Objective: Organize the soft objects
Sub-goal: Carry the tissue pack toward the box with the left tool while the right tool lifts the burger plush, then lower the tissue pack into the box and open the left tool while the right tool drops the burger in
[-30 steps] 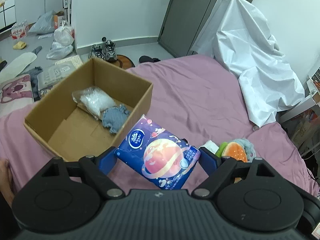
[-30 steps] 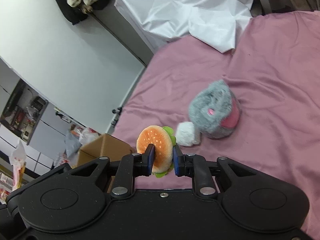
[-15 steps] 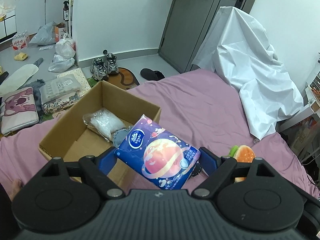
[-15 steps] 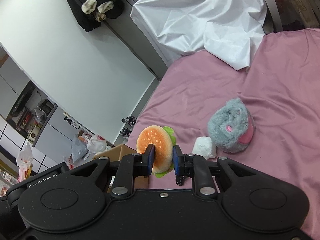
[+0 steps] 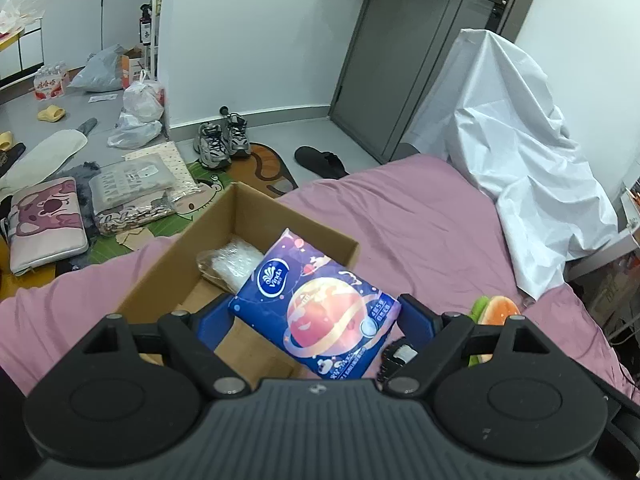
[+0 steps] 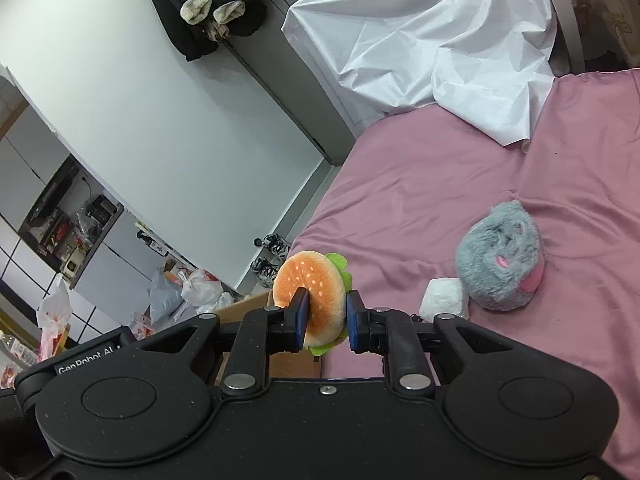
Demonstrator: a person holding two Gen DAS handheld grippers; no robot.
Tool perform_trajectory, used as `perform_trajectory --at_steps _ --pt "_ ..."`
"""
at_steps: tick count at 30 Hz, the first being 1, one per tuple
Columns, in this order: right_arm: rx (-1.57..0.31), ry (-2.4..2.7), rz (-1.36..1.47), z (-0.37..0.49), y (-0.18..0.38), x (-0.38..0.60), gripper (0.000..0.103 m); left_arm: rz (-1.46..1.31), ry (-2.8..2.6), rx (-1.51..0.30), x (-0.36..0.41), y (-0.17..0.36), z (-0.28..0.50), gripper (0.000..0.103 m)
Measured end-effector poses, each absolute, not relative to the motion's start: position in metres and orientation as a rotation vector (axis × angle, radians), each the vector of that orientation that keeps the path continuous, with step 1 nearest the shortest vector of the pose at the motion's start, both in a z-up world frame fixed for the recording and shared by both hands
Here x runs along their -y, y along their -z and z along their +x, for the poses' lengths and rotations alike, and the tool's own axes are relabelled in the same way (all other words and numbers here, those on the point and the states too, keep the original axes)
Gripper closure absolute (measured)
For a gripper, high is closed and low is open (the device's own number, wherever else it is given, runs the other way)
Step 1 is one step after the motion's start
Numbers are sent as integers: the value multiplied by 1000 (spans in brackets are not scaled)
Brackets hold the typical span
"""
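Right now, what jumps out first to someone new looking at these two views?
The left gripper clamps a blue tissue pack printed with an orange planet, just above the open cardboard box on the pink bed. The right gripper pinches a plush hamburger. Behind it, a fluffy grey plush lies on the bed beside a small white wad.

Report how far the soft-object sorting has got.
Done: a clear plastic bag lies in the cardboard box. In hand: left gripper holds the tissue pack, right gripper the burger plush. Left on the bed: grey plush, white bundle.
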State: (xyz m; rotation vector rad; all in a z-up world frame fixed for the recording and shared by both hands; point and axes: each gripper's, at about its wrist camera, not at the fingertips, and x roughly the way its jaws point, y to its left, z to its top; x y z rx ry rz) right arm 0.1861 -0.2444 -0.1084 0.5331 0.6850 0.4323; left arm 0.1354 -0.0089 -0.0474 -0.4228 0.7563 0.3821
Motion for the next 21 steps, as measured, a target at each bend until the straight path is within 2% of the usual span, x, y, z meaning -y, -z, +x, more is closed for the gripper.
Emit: perform_trajectory --at_steps 21 --pt "-704 -481 434 187 113 182 83 -495 -455 -820 -71 81 143 17"
